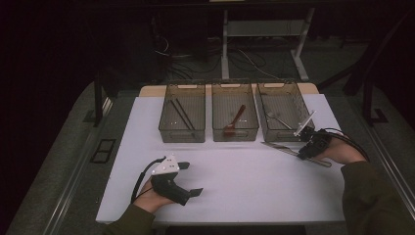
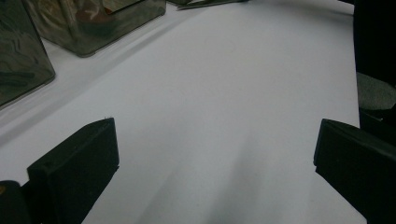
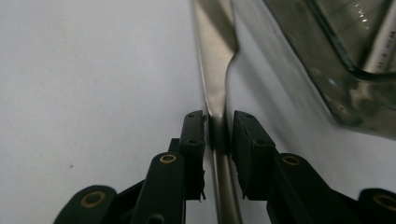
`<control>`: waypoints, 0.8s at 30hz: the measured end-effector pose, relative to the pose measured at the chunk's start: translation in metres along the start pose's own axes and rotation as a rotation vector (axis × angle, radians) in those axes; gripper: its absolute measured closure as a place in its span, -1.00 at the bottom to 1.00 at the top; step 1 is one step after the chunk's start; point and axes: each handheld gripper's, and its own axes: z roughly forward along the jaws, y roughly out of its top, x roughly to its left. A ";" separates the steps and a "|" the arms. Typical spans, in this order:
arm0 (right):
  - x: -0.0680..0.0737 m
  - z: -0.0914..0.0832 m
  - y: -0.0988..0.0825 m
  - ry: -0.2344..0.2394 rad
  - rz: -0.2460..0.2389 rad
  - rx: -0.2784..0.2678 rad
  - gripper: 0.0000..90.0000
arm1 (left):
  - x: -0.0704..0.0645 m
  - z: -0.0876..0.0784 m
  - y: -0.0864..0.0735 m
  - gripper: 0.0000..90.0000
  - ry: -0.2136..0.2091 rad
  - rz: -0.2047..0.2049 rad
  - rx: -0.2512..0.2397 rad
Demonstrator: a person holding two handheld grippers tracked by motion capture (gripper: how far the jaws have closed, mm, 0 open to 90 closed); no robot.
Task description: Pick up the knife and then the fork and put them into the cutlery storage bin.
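- Left gripper (image 1: 188, 177): resting on the white table (image 1: 235, 186), jaws spread wide, nothing between them.
- Right gripper (image 3: 218, 133): jaws narrow, flanking the long flat steel knife (image 3: 215, 70), slight gaps visible; no firm grip.
- Knife lies just before the right-hand clear plastic bin (image 1: 281, 117); its tip is cut off.

Left gripper (image 1: 188, 178) jaws wide; right gripper (image 3: 218, 133) jaws narrow.
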 end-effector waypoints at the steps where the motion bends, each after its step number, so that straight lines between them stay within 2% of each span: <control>1: 0.000 0.001 0.001 0.004 -0.002 0.010 0.66 | 0.000 0.000 0.000 -1.00 0.000 0.000 0.000; 5: -0.002 0.003 0.005 0.004 -0.026 0.045 0.68 | 0.000 0.000 0.000 -1.00 -0.002 -0.001 0.001; 9: -0.004 0.004 0.007 0.031 -0.020 0.059 0.69 | 0.000 0.001 0.000 -1.00 -0.004 0.002 0.005; 12: -0.004 0.004 0.008 0.032 -0.030 0.071 0.73 | -0.001 0.001 0.000 -1.00 -0.005 -0.001 0.000; 19: -0.002 0.004 0.009 0.015 -0.087 0.075 0.77 | 0.000 0.001 0.000 -1.00 -0.005 0.002 0.005; 24: 0.001 0.004 0.008 0.004 -0.102 0.068 0.78 | 0.000 0.001 0.000 -1.00 -0.003 0.000 0.003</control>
